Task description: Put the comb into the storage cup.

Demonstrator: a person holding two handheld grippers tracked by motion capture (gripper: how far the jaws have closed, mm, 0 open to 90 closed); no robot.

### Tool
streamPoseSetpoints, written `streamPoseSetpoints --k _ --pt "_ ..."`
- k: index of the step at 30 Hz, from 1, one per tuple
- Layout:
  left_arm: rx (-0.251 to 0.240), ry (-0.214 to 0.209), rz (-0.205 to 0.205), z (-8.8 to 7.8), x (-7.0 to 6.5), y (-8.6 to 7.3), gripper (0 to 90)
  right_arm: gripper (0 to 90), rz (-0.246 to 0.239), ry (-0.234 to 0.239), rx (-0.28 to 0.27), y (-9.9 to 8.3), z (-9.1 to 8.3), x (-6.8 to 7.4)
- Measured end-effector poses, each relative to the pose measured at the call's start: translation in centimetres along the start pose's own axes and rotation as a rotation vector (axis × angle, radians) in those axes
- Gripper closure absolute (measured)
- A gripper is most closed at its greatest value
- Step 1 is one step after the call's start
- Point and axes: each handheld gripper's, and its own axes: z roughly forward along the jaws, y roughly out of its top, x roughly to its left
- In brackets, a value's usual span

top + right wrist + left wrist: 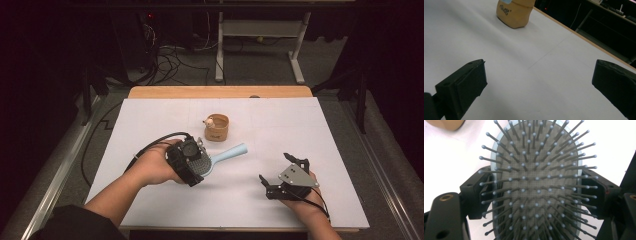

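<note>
So far I have my left gripper [192, 162] pinching the hairbrush [220, 158] by the edges of its head, lifted just off the table [150, 115]; my right gripper [280, 175] is spread, empty. Farther off, the tan cup [216, 127] waits, probably the brush's destination.

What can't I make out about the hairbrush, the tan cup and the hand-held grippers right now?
- Hairbrush handle: cut off by the top edge in the left gripper view.
- Brush head: partly hidden under the left hand-held gripper in the high view.
- Tan cup: the small object at its rim is too small to identify in the high view; its top is cut off in the right gripper view.
- Right hand-held gripper: open, holding nothing.
</note>
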Motion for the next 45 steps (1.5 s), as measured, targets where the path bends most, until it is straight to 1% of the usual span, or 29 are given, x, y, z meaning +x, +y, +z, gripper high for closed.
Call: streamPoseSetpoints --k 3,5,6,9,11,13,15,17,18,24,26,29,32,36,38,39,41,43,45 --pt "0.004 -0.004 0.006 0.1 0.0 0.4 20.7 0.1 -0.069 -0.003 0.016 0.1 0.9 0.1" --pt "0.008 -0.007 0.012 0.2 0.0 0.8 20.7 0.1 -0.092 -0.017 0.027 0.1 1.3 0.0" --pt "0.007 -0.010 0.015 0.3 0.0 0.9 20.7 0.1 -0.096 -0.028 0.036 0.1 1.5 -0.1" --pt "0.010 -0.017 0.016 0.5 0.1 1.2 20.7 0.0 -0.131 -0.054 0.047 0.0 1.9 -0.2" --pt "0.018 -0.015 0.019 0.7 0.1 1.4 20.7 0.1 -0.162 -0.068 0.047 0.0 2.1 0.1" --pt "0.020 -0.028 0.025 1.0 0.1 1.5 20.7 0.1 -0.198 -0.076 0.049 -0.1 2.1 0.3" --pt "0.028 -0.029 0.024 1.2 0.0 1.6 20.7 0.1 -0.230 -0.081 0.052 -0.2 2.1 0.6" --pt "0.025 -0.038 0.023 1.4 0.0 1.8 20.7 0.0 -0.269 -0.084 0.058 -0.3 2.2 0.9" --pt "0.026 -0.033 0.026 1.5 -0.1 1.8 20.7 0.1 -0.283 -0.085 0.060 -0.3 2.2 1.1" --pt "0.028 -0.042 0.039 1.8 -0.4 2.1 20.7 0.1 -0.367 -0.089 0.068 -0.5 2.3 1.8" --pt "0.029 -0.042 0.038 1.8 -0.4 2.1 20.7 0.0 -0.376 -0.087 0.063 -0.5 2.3 1.9" --pt "0.030 -0.041 0.037 1.8 -0.3 2.1 20.7 0.1 -0.413 -0.090 0.060 -0.5 2.2 2.1" --pt "0.030 -0.040 0.036 1.8 -0.3 2.1 20.7 0.0 -0.432 -0.092 0.053 -0.5 2.1 2.2" --pt "0.038 -0.044 0.038 2.0 -0.4 2.2 20.6 0.0 -0.451 -0.081 0.036 -0.4 2.0 2.6" --pt "0.043 -0.048 0.039 2.2 -0.5 2.2 20.7 0.1 -0.472 -0.079 0.032 -0.3 2.0 2.8" --pt "0.044 -0.048 0.037 2.2 -0.5 2.3 20.6 0.1 -0.476 -0.077 0.027 -0.3 1.9 2.9" --pt "0.052 -0.048 0.045 2.3 -0.5 2.4 20.6 0.1 -0.490 -0.077 0.017 -0.1 1.9 3.1" --pt "0.045 -0.048 0.042 2.5 -0.5 2.4 20.7 0.1 -0.500 -0.077 0.010 0.0 1.8 3.3" --pt "0.051 -0.050 0.041 2.6 -0.5 2.5 20.7 0.1 -0.497 -0.079 0.000 0.2 1.8 3.5"
